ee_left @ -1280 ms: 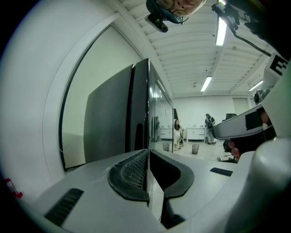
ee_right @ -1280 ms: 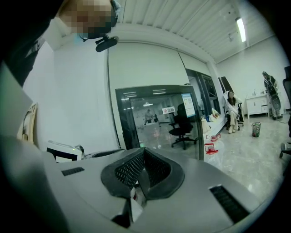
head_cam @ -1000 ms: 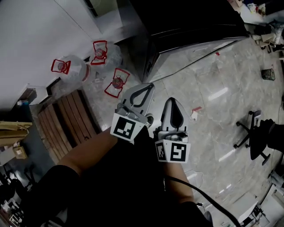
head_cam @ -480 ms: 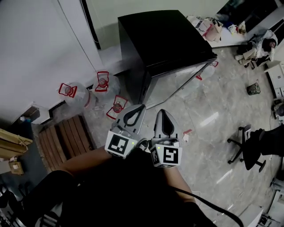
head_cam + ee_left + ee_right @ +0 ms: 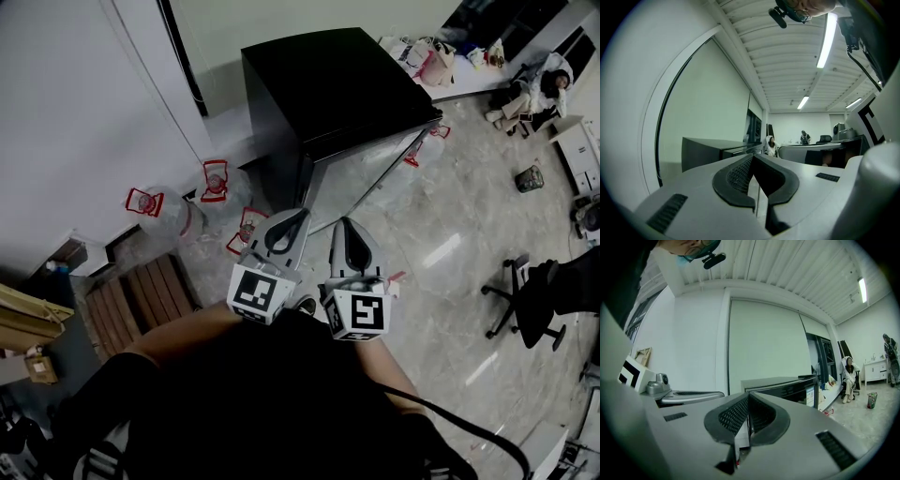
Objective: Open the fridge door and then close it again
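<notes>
Your left gripper (image 5: pixel 298 217) and right gripper (image 5: pixel 343 228) sit side by side in front of your body, both pointing toward the fridge (image 5: pixel 328 84). Each has its jaws pressed together, nothing between them. Fridge: black, on the floor by the wall, ahead of both grippers and apart from them; door looks shut. Black-and-white square markers face up on the left cube (image 5: pixel 256 292) and right cube (image 5: pixel 361 314). Red-handled jugs (image 5: pixel 214 178) stand left of the fridge.

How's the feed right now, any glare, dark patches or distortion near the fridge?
Head view: dim; the fridge reads as a featureless black block, and the floor carries glare streaks. Left gripper view: strong fisheye bending, black corners, ceiling light blown out. Right gripper view: same fisheye, evenly lit.
</notes>
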Demonstrator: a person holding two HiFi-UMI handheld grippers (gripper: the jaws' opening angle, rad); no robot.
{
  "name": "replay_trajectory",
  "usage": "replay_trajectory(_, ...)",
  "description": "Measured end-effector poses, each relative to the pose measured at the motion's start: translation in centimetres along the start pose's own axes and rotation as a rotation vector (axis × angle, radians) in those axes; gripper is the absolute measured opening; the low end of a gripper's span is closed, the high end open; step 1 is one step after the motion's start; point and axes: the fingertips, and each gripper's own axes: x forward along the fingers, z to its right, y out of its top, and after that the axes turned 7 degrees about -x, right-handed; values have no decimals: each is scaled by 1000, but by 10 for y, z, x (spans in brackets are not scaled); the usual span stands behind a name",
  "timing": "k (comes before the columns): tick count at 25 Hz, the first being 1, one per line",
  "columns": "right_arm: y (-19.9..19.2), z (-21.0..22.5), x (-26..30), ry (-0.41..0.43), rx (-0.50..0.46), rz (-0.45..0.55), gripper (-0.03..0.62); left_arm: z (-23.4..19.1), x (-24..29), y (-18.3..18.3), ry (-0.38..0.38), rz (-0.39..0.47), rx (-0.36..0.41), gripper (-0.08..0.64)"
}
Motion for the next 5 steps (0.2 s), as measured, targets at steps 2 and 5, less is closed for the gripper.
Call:
replay_trajectory(2, 1, 1, -1, 0, -1, 0, 15, 1, 1, 0, 1, -4, 4, 6)
replay_trajectory(5, 5, 2, -3, 4, 0, 4, 15, 1, 1, 3, 13, -9, 1, 6)
